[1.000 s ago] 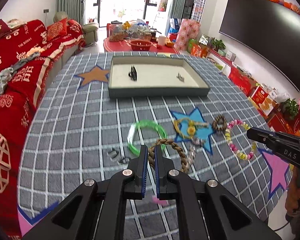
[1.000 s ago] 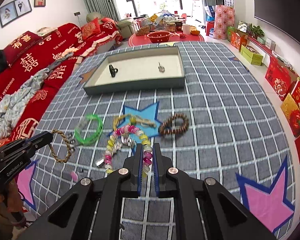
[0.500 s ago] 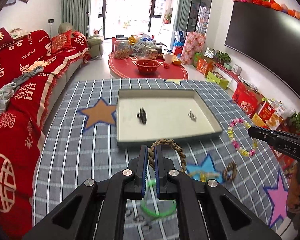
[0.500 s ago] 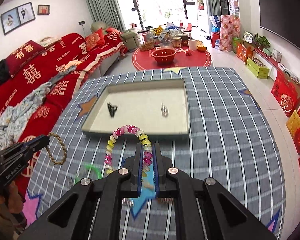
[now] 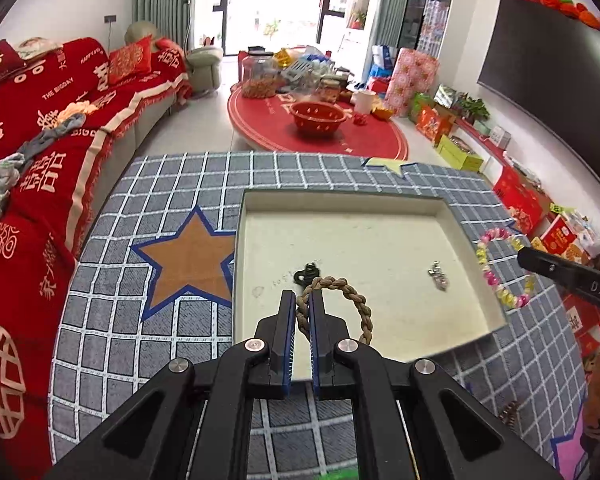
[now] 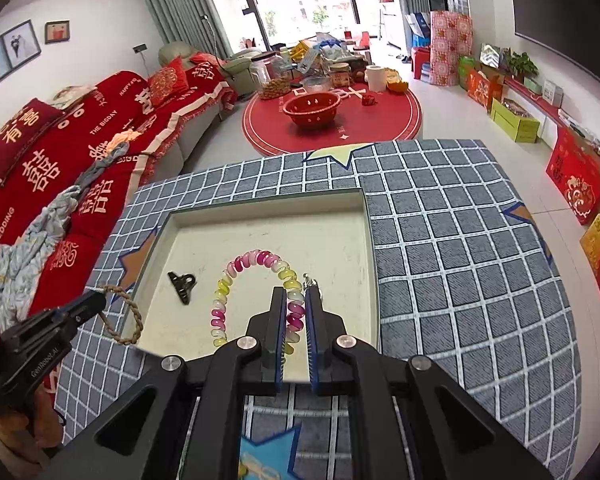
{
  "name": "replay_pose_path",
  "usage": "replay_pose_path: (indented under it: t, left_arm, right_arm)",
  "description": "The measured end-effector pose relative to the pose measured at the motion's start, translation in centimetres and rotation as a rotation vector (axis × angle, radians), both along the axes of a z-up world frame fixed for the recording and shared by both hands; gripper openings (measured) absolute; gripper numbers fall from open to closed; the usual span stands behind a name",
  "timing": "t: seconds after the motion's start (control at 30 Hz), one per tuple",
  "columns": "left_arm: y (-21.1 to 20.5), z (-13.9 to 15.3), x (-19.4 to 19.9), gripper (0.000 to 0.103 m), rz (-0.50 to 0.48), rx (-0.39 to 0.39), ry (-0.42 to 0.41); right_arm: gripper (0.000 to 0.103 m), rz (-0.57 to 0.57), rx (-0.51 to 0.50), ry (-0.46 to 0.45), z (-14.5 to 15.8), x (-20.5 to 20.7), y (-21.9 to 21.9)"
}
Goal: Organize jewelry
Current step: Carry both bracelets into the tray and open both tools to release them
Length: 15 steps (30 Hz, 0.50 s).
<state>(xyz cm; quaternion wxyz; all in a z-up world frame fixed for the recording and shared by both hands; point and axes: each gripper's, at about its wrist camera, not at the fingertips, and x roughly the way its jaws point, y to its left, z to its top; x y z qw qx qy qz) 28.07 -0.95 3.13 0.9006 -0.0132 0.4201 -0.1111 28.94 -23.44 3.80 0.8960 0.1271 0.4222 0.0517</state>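
Observation:
My left gripper (image 5: 301,300) is shut on a brown braided rope bracelet (image 5: 354,300) and holds it above the near part of the shallow cream tray (image 5: 340,200). My right gripper (image 6: 296,300) is shut on a pink, yellow and clear bead bracelet (image 6: 236,268) and holds it over the same tray (image 6: 260,208). In the tray lie a dark clip (image 5: 306,272) (image 6: 182,282) and a small silver piece (image 5: 438,274) (image 6: 312,280). The bead bracelet also shows in the left wrist view (image 5: 496,276), and the rope bracelet in the right wrist view (image 6: 128,314).
The tray sits on a table with a grey checked cloth (image 5: 148,320) with star shapes. A brown bead bracelet (image 5: 510,412) lies at the near right edge. A red sofa (image 5: 40,140) is to the left, a red round table (image 5: 320,128) beyond.
Both grippers have lifted their bracelets off the cloth and moved forward over the tray. The loose jewelry on the cloth has dropped out of view below.

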Motion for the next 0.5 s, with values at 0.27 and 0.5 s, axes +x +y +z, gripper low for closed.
replay_pose_path:
  t: [0.27, 0.5]
  left_arm:
    - [-1.0, -3.8, 3.0, 0.02, 0.004, 0.039, 0.079]
    - [-2.3, -5.6, 4.5, 0.02, 0.004, 0.084, 0.096]
  right_arm:
    - [0.01, -0.015, 0.015, 0.064, -4.2, 3.8, -0.2]
    - [0.01, -0.039, 0.007, 0.101, -6.5, 5.6, -0.5]
